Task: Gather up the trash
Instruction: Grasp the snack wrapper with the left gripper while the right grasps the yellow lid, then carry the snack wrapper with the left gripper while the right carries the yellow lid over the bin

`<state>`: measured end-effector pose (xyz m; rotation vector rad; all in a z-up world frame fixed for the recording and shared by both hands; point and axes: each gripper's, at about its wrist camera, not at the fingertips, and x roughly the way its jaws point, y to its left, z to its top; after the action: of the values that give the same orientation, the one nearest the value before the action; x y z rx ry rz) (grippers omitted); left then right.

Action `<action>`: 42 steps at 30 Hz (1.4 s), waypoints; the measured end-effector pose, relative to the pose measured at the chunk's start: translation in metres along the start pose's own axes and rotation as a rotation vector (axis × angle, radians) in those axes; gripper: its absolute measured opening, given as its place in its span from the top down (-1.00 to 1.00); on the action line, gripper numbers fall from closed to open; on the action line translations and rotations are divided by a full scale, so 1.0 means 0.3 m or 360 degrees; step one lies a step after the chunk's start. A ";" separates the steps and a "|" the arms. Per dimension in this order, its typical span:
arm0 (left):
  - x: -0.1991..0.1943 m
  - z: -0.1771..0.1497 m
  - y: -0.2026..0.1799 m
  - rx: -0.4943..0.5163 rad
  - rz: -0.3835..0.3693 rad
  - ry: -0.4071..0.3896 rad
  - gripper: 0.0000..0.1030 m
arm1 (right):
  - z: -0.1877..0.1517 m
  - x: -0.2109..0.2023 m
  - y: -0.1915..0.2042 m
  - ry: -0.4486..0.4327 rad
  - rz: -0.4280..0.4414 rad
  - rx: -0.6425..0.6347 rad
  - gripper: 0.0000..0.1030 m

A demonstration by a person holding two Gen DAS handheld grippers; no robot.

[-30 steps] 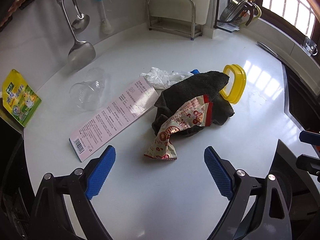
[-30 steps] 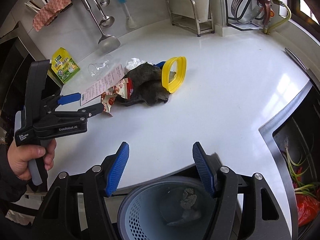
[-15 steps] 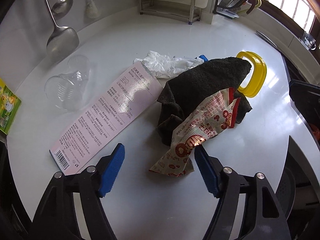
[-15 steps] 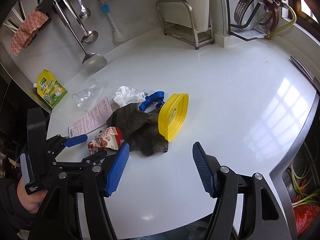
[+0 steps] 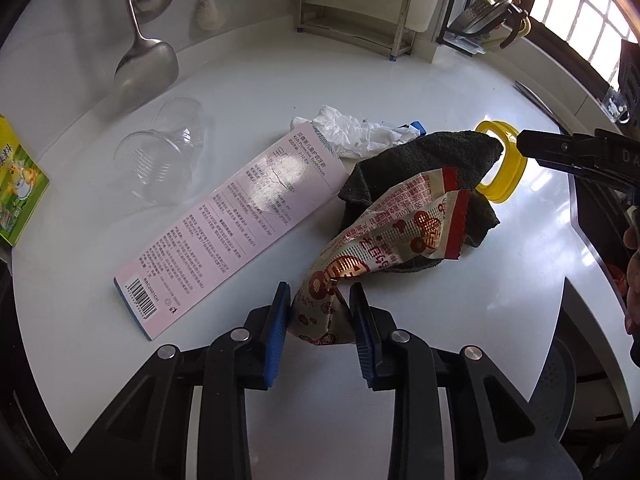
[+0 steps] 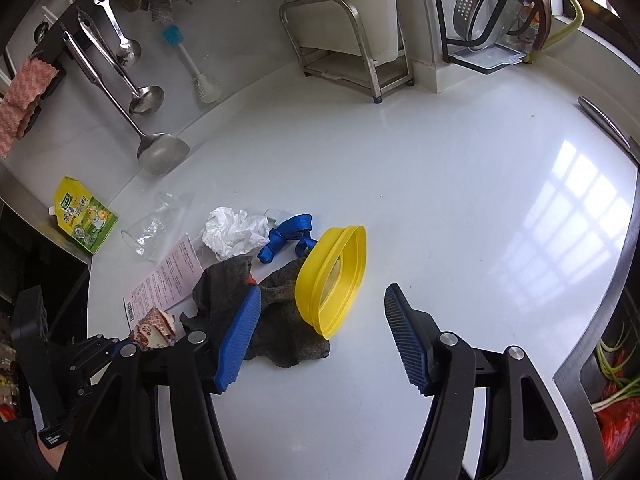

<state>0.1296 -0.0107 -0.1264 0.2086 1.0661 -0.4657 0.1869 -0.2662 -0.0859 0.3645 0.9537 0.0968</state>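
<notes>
A red and cream snack wrapper (image 5: 400, 232) lies draped over a dark grey cloth (image 5: 432, 156) on the white counter. My left gripper (image 5: 319, 292) is closing, and its blue pads touch both sides of the wrapper's crumpled lower end. Beside it lie a pink printed card (image 5: 240, 224), a clear plastic cup (image 5: 160, 160) and crumpled white plastic (image 5: 352, 132). My right gripper (image 6: 324, 292) stands open just above the cloth (image 6: 288, 332), framing a yellow lid (image 6: 336, 276) that leans on it. It holds nothing. A blue strap (image 6: 288, 236) lies behind the lid.
A green pouch (image 6: 86, 216) sits at the counter's left edge. Ladles and a brush hang on the back wall, with a steel rack (image 6: 352, 40) beside them. The sink (image 6: 612, 360) with greens lies at the right. A grey bin (image 5: 560, 380) stands below the counter's front edge.
My left gripper moved in over the wrapper and its jaws narrowed from wide open onto the wrapper's end. My right gripper swung from above the bin to the cloth and lid.
</notes>
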 end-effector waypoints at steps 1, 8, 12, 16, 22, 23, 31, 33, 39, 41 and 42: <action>-0.006 -0.003 0.008 -0.0017 -0.0006 0.0000 0.42 | 0.005 0.010 -0.007 0.0010 0.0014 0.0016 -0.09; -0.027 -0.020 0.016 -0.0071 -0.0032 -0.0002 0.42 | 0.031 0.075 -0.031 0.0083 0.0049 0.0071 0.09; -0.031 -0.024 0.012 -0.0073 -0.0037 0.0001 0.42 | 0.040 0.106 -0.029 0.0107 0.0033 0.0040 0.21; -0.039 -0.025 0.015 -0.0075 -0.0034 -0.0007 0.41 | 0.036 0.109 -0.067 0.0122 0.0075 0.0105 0.76; -0.046 -0.032 0.010 -0.0082 -0.0028 -0.0019 0.41 | 0.029 0.062 -0.109 0.0059 0.0128 0.0134 0.80; -0.048 -0.032 0.007 -0.0080 -0.0027 -0.0023 0.41 | 0.028 0.047 -0.111 0.0042 0.0144 0.0132 0.80; -0.079 -0.029 -0.040 -0.0054 -0.0031 -0.0063 0.41 | -0.014 -0.042 -0.106 -0.0007 0.0189 0.0105 0.80; -0.088 -0.025 -0.053 -0.0051 -0.0024 -0.0071 0.41 | -0.029 -0.060 -0.105 -0.0011 0.0203 0.0104 0.80; -0.121 -0.032 -0.096 -0.0047 -0.0001 -0.0090 0.41 | -0.074 -0.114 -0.097 -0.0013 0.0246 0.0084 0.80; -0.138 -0.037 -0.113 -0.0046 0.0009 -0.0099 0.41 | -0.094 -0.136 -0.092 -0.0012 0.0261 0.0068 0.80; -0.147 -0.041 -0.122 -0.0046 0.0012 -0.0104 0.41 | -0.107 -0.148 -0.091 -0.0011 0.0268 0.0062 0.80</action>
<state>0.0854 -0.0267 -0.0914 0.1705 1.0071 -0.4469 0.1330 -0.2940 -0.0775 0.4809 0.9177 0.2305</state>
